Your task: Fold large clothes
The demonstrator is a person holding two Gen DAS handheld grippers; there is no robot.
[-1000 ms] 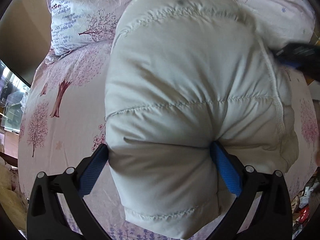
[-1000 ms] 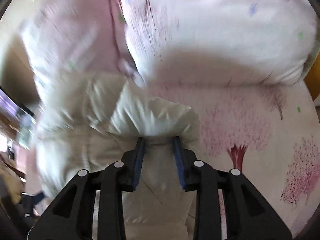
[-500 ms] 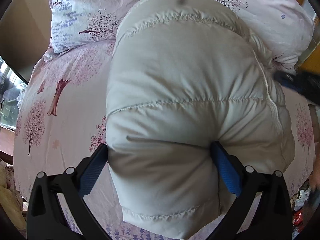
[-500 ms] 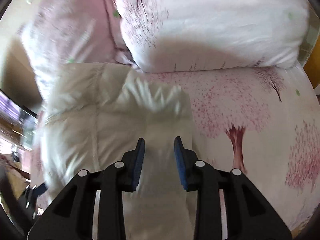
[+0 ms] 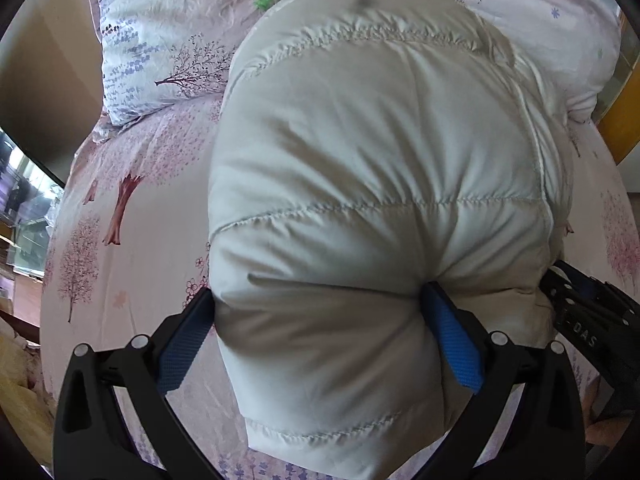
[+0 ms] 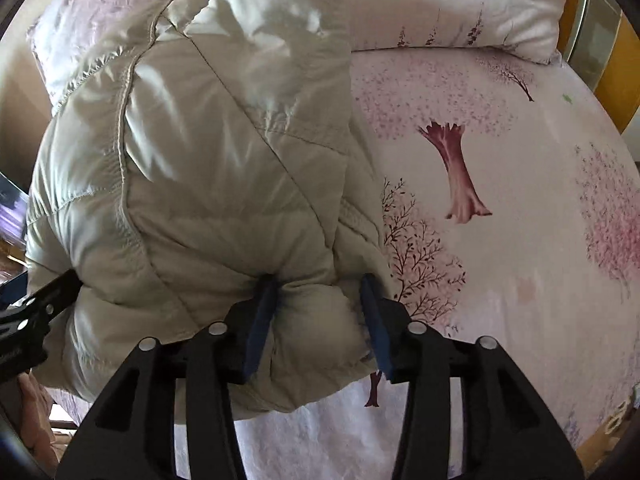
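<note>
The pale quilted down jacket (image 5: 380, 184) lies bunched into a thick bundle on the bed (image 5: 120, 264), its far end against the pillows (image 5: 160, 40). Going left to right: the left claw (image 5: 316, 336) stands spread wide, its blue pads pressed into the near end of the bundle, so it grips a fat roll of padding rather than a thin edge. Just beside it, at the bundle's right flank, the right claw (image 6: 320, 312) is about half closed on a smaller puff of the same jacket (image 6: 200, 152), with the folded sleeve or flap lying across the top.

The likely trouble is the filling itself — slick, springy fabric squeezed between pads can creep out, and the left hold, being so wide, looks the weaker one. If either claw lets go early, the trapped air would probably push the layers open and the fold would spread. Pulling the two holds unevenly could twist the bundle, or drag the floral sheet into wrinkles beneath it. The loose top flap may also slide off to the side.

No container shows in either view — the jacket sits only on the bed.
</note>
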